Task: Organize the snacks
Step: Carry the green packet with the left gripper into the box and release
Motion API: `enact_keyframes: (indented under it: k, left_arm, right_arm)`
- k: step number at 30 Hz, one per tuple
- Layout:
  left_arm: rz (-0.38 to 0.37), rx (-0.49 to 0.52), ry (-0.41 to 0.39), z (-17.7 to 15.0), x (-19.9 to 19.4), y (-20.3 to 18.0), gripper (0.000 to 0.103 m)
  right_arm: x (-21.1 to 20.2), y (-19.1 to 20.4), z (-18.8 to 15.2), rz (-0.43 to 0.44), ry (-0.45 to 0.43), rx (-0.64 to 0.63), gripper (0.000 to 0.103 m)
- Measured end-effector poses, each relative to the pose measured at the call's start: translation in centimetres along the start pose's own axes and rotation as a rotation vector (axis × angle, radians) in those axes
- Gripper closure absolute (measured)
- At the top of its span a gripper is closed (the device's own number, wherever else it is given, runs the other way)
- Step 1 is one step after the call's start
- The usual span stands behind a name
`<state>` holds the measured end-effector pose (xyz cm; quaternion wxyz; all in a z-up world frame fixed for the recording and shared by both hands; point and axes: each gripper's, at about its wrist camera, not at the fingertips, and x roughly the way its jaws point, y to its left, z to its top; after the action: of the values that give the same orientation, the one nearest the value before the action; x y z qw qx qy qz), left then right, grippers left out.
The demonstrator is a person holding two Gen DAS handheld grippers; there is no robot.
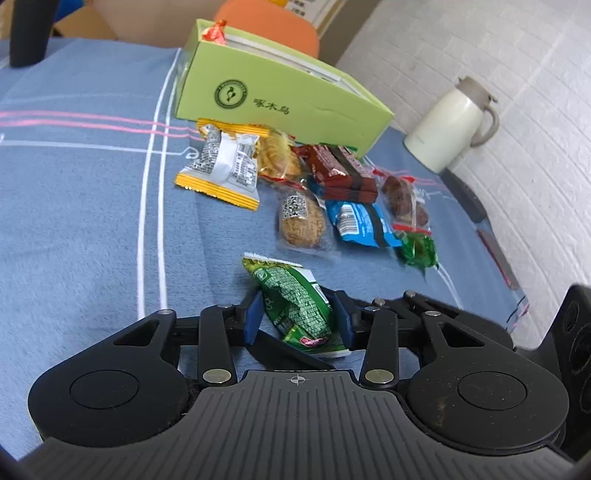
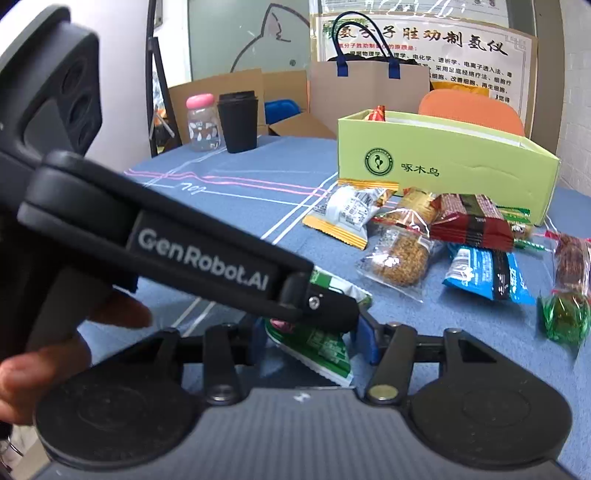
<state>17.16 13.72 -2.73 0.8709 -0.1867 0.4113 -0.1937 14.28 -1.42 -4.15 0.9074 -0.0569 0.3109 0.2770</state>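
Note:
A green snack packet (image 1: 295, 306) sits crumpled between the blue pads of my left gripper (image 1: 298, 317), which is shut on it. In the right wrist view the same packet (image 2: 325, 347) also lies between the jaws of my right gripper (image 2: 314, 343), shut on it, while the left gripper (image 2: 328, 306) reaches in from the left. Beyond lie a yellow-edged white packet (image 1: 221, 166), a round cake in clear wrap (image 1: 301, 221), a blue packet (image 1: 356, 221), a red-brown packet (image 1: 343, 173) and a green candy (image 1: 419, 251). Behind them stands a light green box (image 1: 280, 99) holding a red-wrapped snack (image 1: 215, 31).
A blue cloth (image 1: 74, 221) covers the table. A white jug (image 1: 454, 125) stands by the brick wall at the right. A black cup (image 2: 236, 122) and a pink-lidded bottle (image 2: 202, 122) stand at the far edge. A hand (image 2: 37, 362) holds the left gripper.

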Motion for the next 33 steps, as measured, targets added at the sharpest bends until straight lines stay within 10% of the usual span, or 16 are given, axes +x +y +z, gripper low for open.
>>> enact_keyframes:
  k: [11, 25, 33]
  left_arm:
    - [-0.075, 0.008, -0.134, 8.2, -0.4, -2.9, 0.088]
    - [0.036, 0.019, -0.207, 24.5, 8.1, 0.0, 0.088]
    - [0.033, 0.046, -0.319, 22.6, 4.2, 0.9, 0.055]
  right_arm:
    - [-0.6, -4.6, 7.7, -0.003, -0.150, -0.019, 0.044]
    - [12.3, -13.1, 20.2, 0.024, -0.131, -0.078, 0.041]
    - [6.6, -12.6, 18.6, -0.017, -0.231, -0.046, 0.019]
